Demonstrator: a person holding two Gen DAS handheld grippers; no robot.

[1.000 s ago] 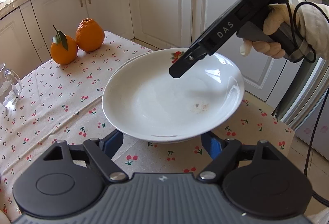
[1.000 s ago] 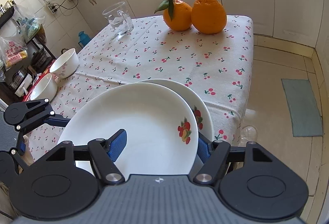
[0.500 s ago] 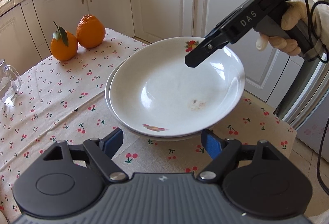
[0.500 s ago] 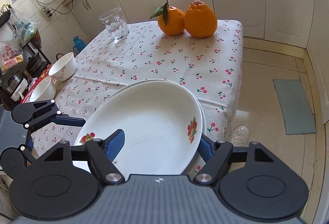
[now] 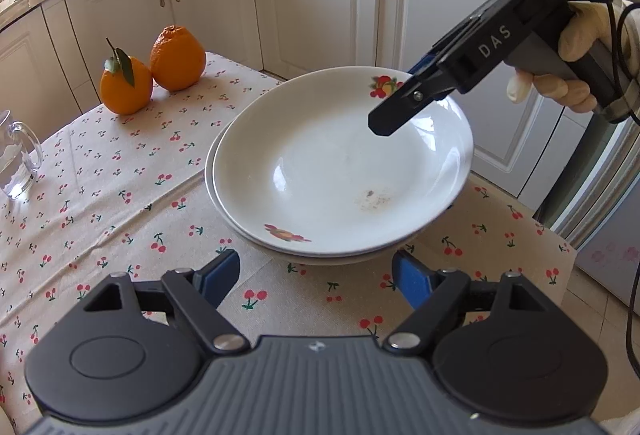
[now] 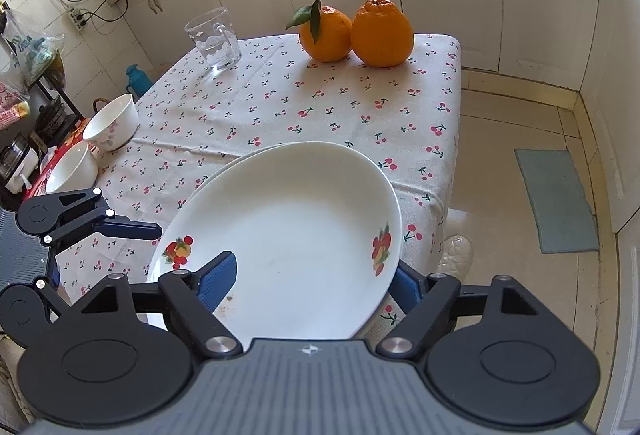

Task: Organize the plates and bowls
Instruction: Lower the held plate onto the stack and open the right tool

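over at the table's near corner, a white fruit-print plate (image 5: 340, 171) sits nested on a second plate (image 5: 218, 203) of the same sort, the pair close to the edge of the cherry-print tablecloth (image 5: 120, 195). the right gripper (image 6: 312, 281) straddles the top plate's rim, one blue pad over the inside, the other outside and below; its jaws are opening and no pad looks to be pressing now, so i'd call the plate let go. the left gripper (image 5: 316, 271) waits just short of the stack, fingers spread and empty, nothing between them.

what worries me is the withdrawal. if the inner pad (image 6: 218, 277) drags on the rim as the hand pulls back, it could tip or slide the top plate, and glazed china on glazed china slips easily. the stack sits near the cloth's drop to the tiled floor (image 6: 500, 163), so a nudge that way could send it over. the top plate also looks slightly off-centre on the lower one, which makes rocking likelier. two bowls (image 6: 92, 151) at the far side are not yet gathered; the oranges (image 5: 154, 69) and glass mug (image 6: 214, 39) stand well apart.
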